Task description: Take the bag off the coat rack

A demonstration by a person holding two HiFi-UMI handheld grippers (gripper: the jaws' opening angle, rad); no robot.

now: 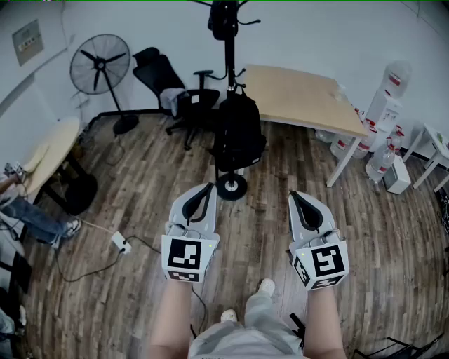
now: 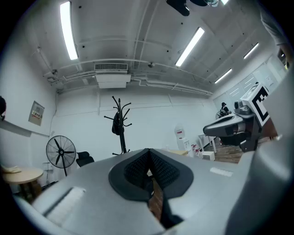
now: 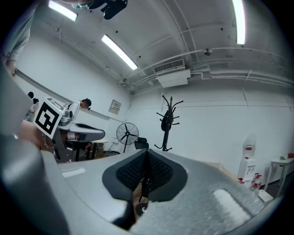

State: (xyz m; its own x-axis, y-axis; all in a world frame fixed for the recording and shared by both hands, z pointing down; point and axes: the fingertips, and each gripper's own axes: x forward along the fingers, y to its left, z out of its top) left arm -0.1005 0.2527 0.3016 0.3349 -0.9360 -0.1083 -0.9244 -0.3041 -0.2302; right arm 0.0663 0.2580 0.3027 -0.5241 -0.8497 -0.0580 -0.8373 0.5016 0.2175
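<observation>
As we look down over both arms, the left gripper (image 1: 205, 189) and the right gripper (image 1: 295, 196) are held out side by side above the wooden floor (image 1: 140, 182), both pointing toward the coat rack (image 1: 229, 63). In the left gripper view the dark ribbed pads (image 2: 136, 170) are pressed together at the tip, with nothing between them. It's the same story in the right gripper view: the pads (image 3: 158, 172) meet along one line, jaws fully closed and empty. Neither gripper touches anything.

The bag (image 1: 238, 133), a black backpack, hangs low on the rack's pole, its bottom just above the round base (image 1: 231, 186), ahead of both gripper tips and clear of them. Higher up, a smaller dark item (image 1: 223, 21) hangs off the top hooks; we can't tell what it is. Behind the rack stands a light wooden table (image 1: 302, 95), and to the rack's left are a black office chair (image 1: 175, 95) and a standing fan (image 1: 98, 70). Water bottles (image 1: 382, 133) cluster at the table's right end. In both gripper views the backpack is hidden behind the jaws, and only the rack's upper part shows.
</observation>
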